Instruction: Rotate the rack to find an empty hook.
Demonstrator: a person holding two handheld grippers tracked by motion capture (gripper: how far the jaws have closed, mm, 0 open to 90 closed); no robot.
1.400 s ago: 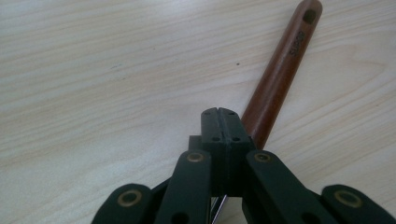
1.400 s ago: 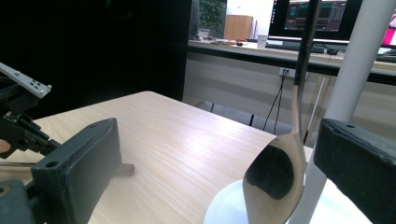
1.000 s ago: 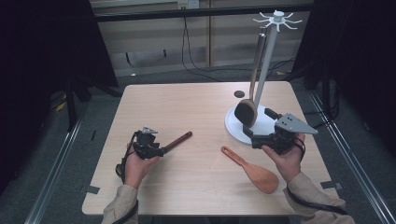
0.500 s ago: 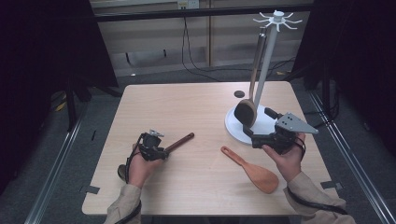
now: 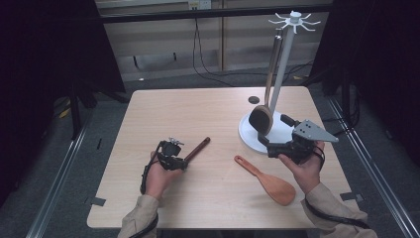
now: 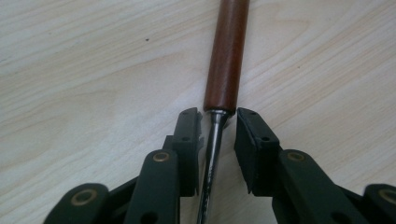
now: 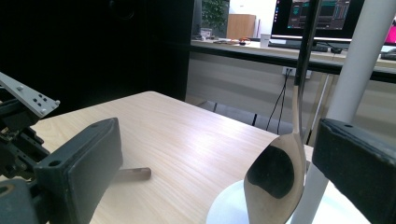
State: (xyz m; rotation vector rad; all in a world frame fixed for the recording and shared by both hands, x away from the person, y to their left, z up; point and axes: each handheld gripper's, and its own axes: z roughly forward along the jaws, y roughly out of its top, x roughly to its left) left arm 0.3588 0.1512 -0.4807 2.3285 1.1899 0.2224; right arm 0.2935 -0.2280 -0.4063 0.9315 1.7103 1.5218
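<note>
This looks like a lab or test room set up for recording, not a home. A bare wooden table (image 5: 218, 106) stands alone on grey floor, with black curtains (image 5: 49, 59) at 9 and 3 o'clock, metal rails (image 5: 59, 193) along the floor beside it and loose cables (image 5: 208, 64) trailing at 12 o'clock. Beyond the table, the right gripper view shows a bench with a lit computer monitor (image 7: 322, 18) at 1 o'clock.
</note>
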